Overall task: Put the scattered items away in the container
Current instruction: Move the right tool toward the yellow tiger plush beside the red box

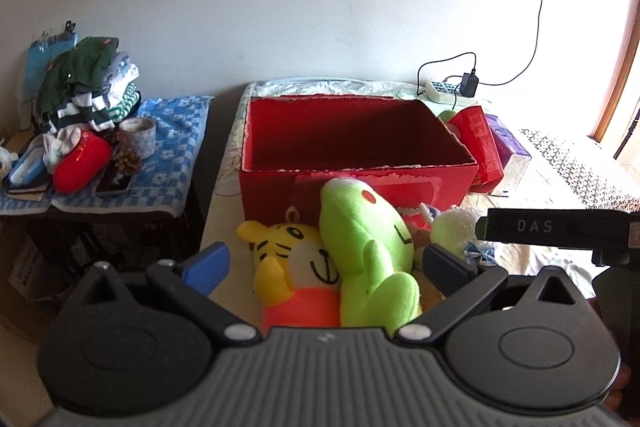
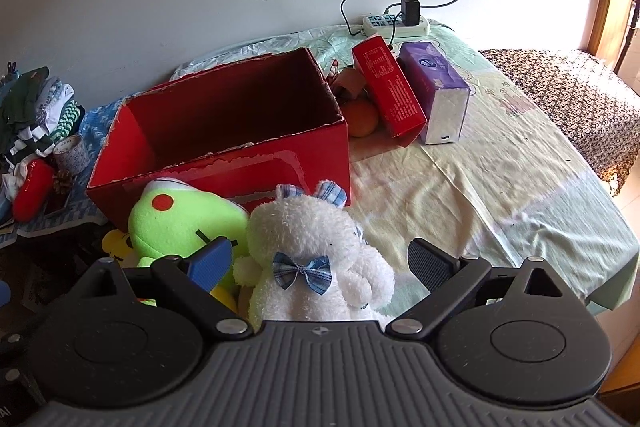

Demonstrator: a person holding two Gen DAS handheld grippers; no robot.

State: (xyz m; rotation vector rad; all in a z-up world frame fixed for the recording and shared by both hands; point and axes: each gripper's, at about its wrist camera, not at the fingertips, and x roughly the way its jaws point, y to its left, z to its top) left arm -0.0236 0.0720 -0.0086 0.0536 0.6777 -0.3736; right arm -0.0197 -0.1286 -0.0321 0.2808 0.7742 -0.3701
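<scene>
My left gripper [image 1: 324, 267] and right gripper [image 2: 320, 263] both have jaws wide apart. The frog [image 1: 368, 251], tiger [image 1: 292, 259] and white bear [image 2: 316, 251] lie on the bed, just outside the red box [image 2: 224, 131].

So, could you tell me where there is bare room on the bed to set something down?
The widest free patch is the sheet right of the red box, in front of the purple tissue pack. The box's inside also looks empty. It is crowded in front of the box, where the green plush, white plush and yellow tiger plush lie together.
</scene>
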